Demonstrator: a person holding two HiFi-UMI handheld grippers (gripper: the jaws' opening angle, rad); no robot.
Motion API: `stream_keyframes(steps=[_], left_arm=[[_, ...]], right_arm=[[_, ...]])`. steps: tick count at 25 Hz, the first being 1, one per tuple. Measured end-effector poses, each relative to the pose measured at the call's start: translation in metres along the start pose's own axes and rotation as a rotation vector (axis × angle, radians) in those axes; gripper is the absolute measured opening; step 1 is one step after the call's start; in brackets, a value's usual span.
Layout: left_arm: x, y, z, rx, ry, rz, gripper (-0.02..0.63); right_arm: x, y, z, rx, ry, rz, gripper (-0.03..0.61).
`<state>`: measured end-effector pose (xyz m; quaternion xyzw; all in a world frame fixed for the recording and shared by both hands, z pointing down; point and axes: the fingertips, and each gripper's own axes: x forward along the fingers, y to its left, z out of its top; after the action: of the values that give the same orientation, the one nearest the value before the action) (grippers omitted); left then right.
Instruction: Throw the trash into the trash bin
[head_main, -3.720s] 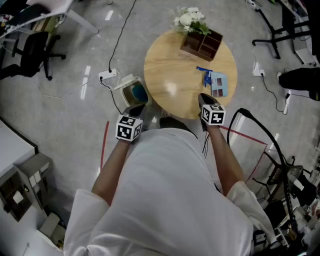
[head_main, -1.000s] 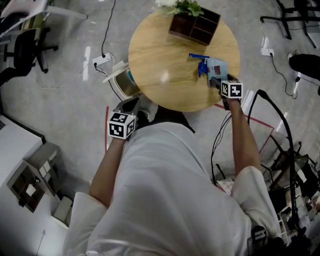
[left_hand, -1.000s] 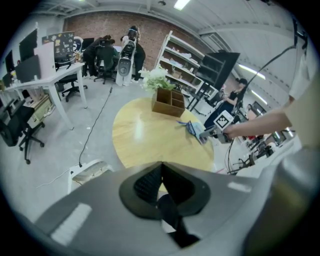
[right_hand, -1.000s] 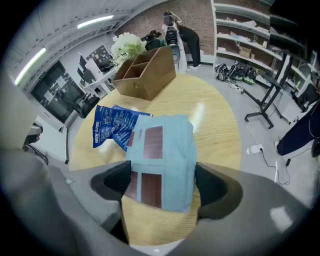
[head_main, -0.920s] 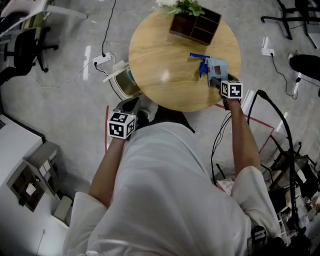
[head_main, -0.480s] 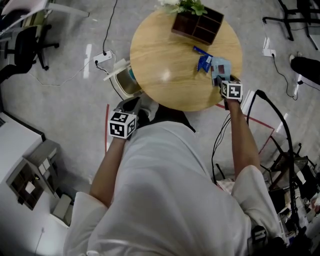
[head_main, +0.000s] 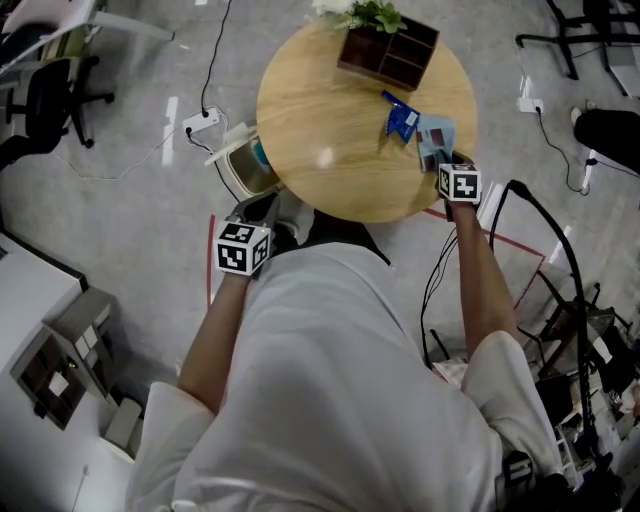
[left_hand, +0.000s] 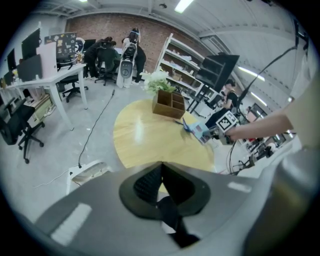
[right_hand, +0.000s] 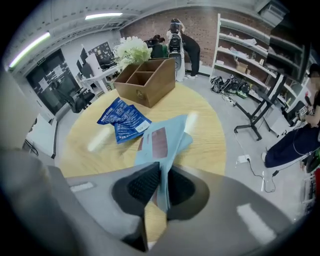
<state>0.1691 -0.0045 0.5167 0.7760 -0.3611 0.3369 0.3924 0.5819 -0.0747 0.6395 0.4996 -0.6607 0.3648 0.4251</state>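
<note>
Pale blue packet (right_hand: 172, 132) now pinched by just-closed right claw (right_hand: 162, 172), left claw (left_hand: 161, 172) shut, unmoved.

White print on the blue packet (right_hand: 122, 120) is too blurred to read.

the round bench (head_main: 330, 140) is pale yellow wood with a faint grain. the box (head_main: 388, 52) on it is dark brown, and the flowers (head_main: 335, 6) are white over green leaves. one packet (head_main: 402, 120) is dark blue with white print; the light blue packet (right_hand: 167, 137) bears a reddish-brown patch. the trash bin (head_main: 228, 160) is white, teal inside. the floor (head_main: 120, 230) is grey with red tape (head_main: 210, 265). the shirt (head_main: 330, 400) is white. the left hand-held gripper (left_hand: 161, 187) is grey with black pads, its cube (head_main: 243, 249) white with black squares.
</note>
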Motion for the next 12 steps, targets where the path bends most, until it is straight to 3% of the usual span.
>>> stream_keyframes(steps=[12], left_arm=[[-0.006, 0.000, 0.002, 0.021, -0.020, -0.014, 0.003]], right_arm=[[-0.024, 0.016, 0.000, 0.033, -0.040, 0.006, 0.012]])
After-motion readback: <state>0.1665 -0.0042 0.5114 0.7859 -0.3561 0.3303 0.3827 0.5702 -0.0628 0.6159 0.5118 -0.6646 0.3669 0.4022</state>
